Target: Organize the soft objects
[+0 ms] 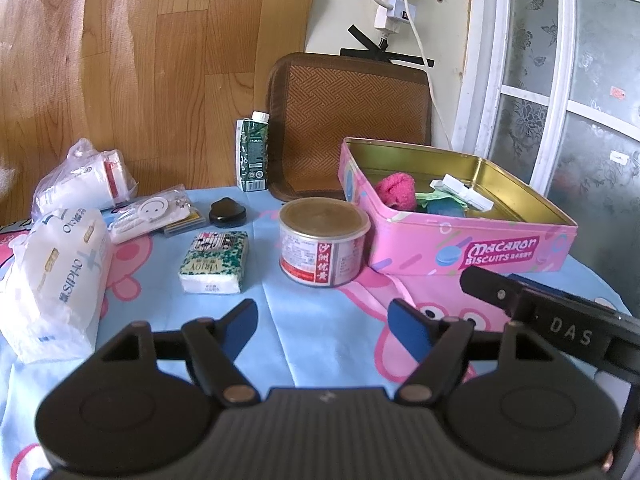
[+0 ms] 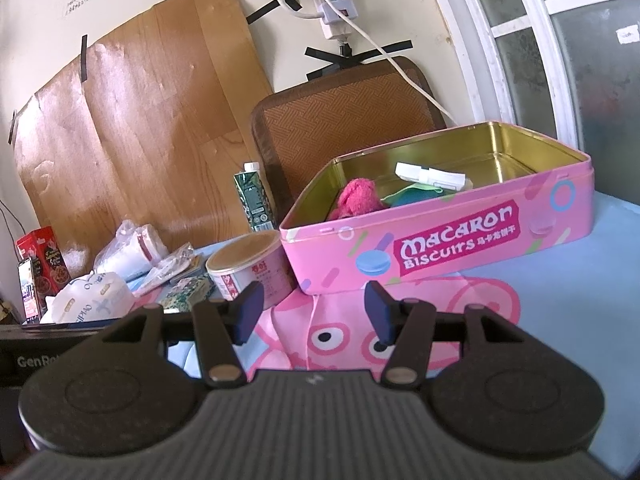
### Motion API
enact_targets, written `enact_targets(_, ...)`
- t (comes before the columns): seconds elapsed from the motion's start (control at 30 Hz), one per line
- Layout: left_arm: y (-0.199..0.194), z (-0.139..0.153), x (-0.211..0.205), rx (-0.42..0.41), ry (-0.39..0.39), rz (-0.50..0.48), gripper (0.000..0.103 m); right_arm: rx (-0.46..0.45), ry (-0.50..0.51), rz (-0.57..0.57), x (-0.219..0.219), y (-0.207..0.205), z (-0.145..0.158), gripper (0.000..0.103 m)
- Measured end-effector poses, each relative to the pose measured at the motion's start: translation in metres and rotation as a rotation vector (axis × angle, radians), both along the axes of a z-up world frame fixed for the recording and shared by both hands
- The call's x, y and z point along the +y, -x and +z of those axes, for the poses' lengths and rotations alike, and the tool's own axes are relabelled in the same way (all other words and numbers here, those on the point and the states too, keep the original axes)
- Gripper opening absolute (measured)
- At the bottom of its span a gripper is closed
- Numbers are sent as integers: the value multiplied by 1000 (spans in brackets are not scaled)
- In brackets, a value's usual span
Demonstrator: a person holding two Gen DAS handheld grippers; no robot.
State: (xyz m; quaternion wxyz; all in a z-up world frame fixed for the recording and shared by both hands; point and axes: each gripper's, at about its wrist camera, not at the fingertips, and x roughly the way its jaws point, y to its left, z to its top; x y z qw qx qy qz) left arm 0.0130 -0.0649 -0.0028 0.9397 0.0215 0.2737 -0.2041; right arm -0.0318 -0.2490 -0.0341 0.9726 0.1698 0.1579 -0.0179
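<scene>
Both hand-held grippers are sitting nearest the lenses. Left hand-held gripper is hovering over the worktop with its blue pads apart and nothing between them: released. Right hand-held gripper is likewise standing spread and empty, pointing toward the pink biscuit tin; its black body is also showing at the right edge of the left wrist view.

Worktop cover, a light blue cloth with a pink cartoon pig, is carrying everything else. Pink biscuit tin is sitting lidless toward the right rear, and it is holding the soft items already sorted: a pink fuzzy cloth against its near-left wall, a green and blue cloth just beside it, and a white flat object lying on top of that cloth.

Large white tissue pack is lying at the left edge of the worktop. Behind it a clear bag of paper cups is resting on its side. Round can with a tan lid is standing upright just beside the tin's near-left corner. Small floral tissue pack is lying between the large pack and the can, apart from both. Green carton is standing upright at the rear. Small black object is sitting behind the floral pack.
</scene>
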Motion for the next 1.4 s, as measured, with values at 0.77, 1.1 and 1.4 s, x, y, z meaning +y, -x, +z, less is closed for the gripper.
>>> enact_targets(0.77,-27,-19,56,54,26,119,74,41,89,99,29,-18,-5,58)
enact_targets(1.1,-28,-35,104,16,9,164,74,69,127,176,50,-34,-4,58)
enact_targets(1.4,-26,-37,148,-14,181,226,75,151,107,312,72,-81,0,58)
